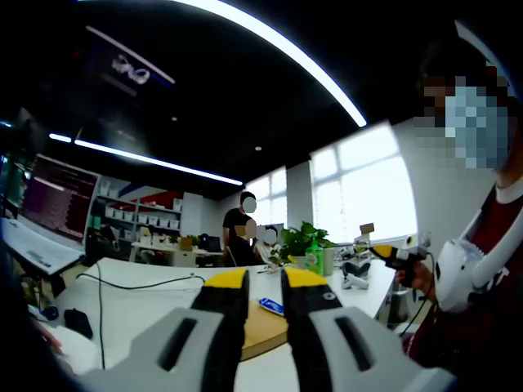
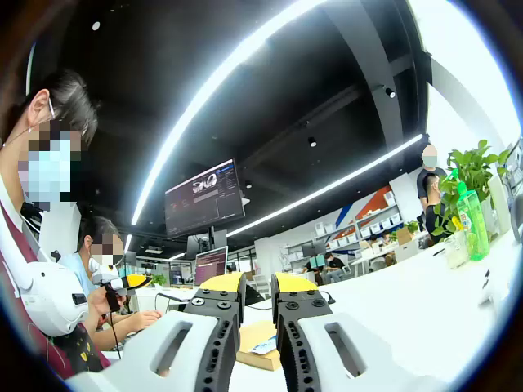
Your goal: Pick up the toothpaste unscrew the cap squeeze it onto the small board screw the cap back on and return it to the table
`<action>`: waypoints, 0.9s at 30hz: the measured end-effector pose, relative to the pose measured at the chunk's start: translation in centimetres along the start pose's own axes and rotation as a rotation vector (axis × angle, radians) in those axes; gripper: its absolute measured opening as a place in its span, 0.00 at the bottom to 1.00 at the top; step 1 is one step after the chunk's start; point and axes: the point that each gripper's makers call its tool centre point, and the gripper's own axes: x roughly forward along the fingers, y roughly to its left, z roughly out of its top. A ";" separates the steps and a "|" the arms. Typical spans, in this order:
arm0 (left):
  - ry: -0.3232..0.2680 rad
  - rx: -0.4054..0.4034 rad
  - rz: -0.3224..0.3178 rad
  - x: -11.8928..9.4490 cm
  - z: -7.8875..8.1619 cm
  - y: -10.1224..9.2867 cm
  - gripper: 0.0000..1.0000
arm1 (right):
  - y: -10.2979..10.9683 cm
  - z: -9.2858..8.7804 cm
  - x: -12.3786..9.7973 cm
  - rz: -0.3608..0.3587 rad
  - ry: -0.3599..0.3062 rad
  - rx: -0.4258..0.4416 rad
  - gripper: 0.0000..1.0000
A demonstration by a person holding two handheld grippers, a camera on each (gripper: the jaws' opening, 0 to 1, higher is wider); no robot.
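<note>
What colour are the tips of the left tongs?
Yellow tips on black jaws of the left tongs, clearest in the left gripper view.

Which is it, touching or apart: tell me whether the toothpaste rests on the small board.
Touching. In the left gripper view the toothpaste lies flat on the small board.

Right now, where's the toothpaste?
Left gripper view: the toothpaste lies on the small board on the white table, seen between the left gripper jaws.

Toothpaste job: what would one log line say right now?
left gripper: open, empty | right gripper: open, empty | toothpaste: lying on wooden board | cap: cannot tell | stage: not yet picked up
</note>
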 end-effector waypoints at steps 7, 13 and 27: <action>0.070 -0.068 -0.057 4.1 -2.7 -0.7 0.16 | -0.1 -0.2 -0.4 -0.010 0.008 -0.018 0.12; 0.098 -0.103 -0.093 6.9 -3.4 -1.0 0.17 | -0.2 0.0 -0.4 -0.017 0.004 -0.029 0.12; 0.120 -0.038 -0.112 7.8 -3.2 -1.9 0.17 | -0.4 0.0 0.0 -0.018 0.011 -0.036 0.12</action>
